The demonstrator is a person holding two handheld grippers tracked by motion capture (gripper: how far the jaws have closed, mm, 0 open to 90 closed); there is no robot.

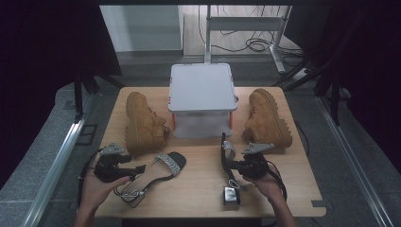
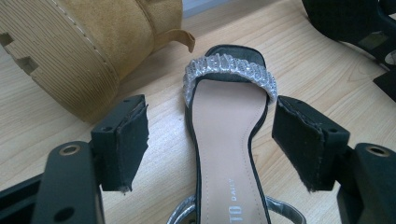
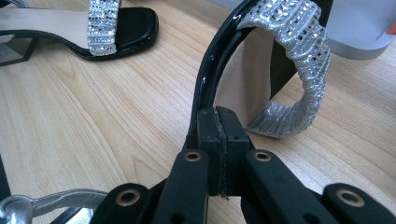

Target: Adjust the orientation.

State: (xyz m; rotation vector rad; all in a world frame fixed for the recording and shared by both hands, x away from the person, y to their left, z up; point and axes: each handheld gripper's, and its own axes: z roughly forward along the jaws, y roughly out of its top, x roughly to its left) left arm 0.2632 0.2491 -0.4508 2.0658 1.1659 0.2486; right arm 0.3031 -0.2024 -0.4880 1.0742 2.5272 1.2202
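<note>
1. The left gripper (image 2: 210, 144) has its jaws spread wide on either side of the black heeled sandal with a silver rhinestone strap (image 1: 158, 172), which lies flat on the wooden table (image 1: 198, 189).
2. That sandal's long axis runs straight ahead between the jaws, toe pointing away toward the tan suede boot (image 1: 142, 120).
3. The right gripper (image 3: 219, 133) is pressed together, apparently pinching the edge of the matching black sandal (image 3: 261, 60), held on its side near the white lidded box (image 1: 203, 97).

High view looks forward-down over whole worktop (image 1: 198, 189); both gripper views sit low, close-up, sharing the left sandal (image 2: 229, 140).
</note>
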